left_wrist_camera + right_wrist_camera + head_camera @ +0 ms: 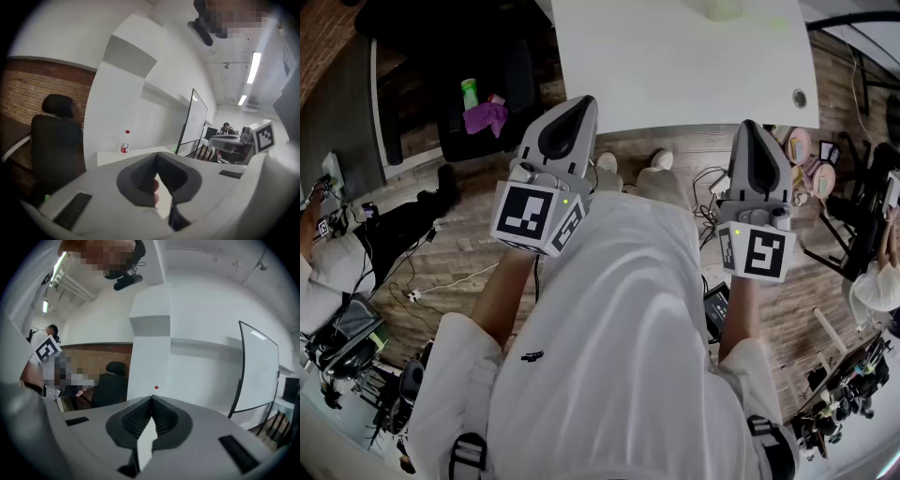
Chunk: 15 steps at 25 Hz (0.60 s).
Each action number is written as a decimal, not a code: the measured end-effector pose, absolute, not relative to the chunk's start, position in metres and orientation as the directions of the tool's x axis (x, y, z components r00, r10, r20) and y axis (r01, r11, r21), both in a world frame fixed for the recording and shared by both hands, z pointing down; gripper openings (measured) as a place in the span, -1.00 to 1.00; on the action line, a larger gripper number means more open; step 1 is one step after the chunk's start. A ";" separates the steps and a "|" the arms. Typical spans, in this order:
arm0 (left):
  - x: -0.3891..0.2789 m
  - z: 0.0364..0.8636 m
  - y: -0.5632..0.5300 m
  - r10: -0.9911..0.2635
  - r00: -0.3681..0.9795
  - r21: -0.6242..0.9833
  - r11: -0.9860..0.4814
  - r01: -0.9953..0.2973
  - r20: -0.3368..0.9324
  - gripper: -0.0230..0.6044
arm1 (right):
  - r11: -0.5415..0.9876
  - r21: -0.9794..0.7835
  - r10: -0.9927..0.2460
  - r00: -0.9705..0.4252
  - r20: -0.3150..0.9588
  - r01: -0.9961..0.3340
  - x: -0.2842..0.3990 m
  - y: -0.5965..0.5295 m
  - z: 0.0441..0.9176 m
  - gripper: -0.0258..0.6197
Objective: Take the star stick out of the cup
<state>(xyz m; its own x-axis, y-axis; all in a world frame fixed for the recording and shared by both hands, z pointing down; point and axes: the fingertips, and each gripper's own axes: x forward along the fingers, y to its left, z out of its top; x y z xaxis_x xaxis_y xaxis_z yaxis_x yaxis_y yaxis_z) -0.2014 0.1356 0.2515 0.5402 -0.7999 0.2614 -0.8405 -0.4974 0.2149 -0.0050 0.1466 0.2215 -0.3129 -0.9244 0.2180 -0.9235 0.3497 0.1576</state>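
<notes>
Grey left claw point(581, 103) and grey right claw point(751, 127) are both pressed together, empty, held side by side short of the white rectangular surface point(675, 66), judged a ready stance before approach; star stick and cup not discernible, unless the pale blurred object point(722, 8) at the far edge is the cup.

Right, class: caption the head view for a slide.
Person holds the left hand-held gripper and right hand-held gripper, both shut, before a white table.

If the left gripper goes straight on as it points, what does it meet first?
Probably the table: the left gripper aims at its near edge; the bottle stands left of that line.
</notes>
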 end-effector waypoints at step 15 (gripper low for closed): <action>-0.146 0.223 0.193 -0.776 0.580 0.186 -0.550 -0.814 0.248 -0.95 | 0.317 -0.049 -0.935 -0.321 0.154 -0.947 0.018 0.206 0.216 -0.91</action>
<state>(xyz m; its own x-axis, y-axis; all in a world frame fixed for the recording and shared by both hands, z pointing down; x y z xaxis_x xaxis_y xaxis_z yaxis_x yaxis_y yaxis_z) -0.1461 0.1933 0.2227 0.5801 -0.7759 0.2480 -0.8145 -0.5495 0.1862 0.0185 0.2065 0.2157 -0.3207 -0.9345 0.1544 -0.9472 0.3169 -0.0492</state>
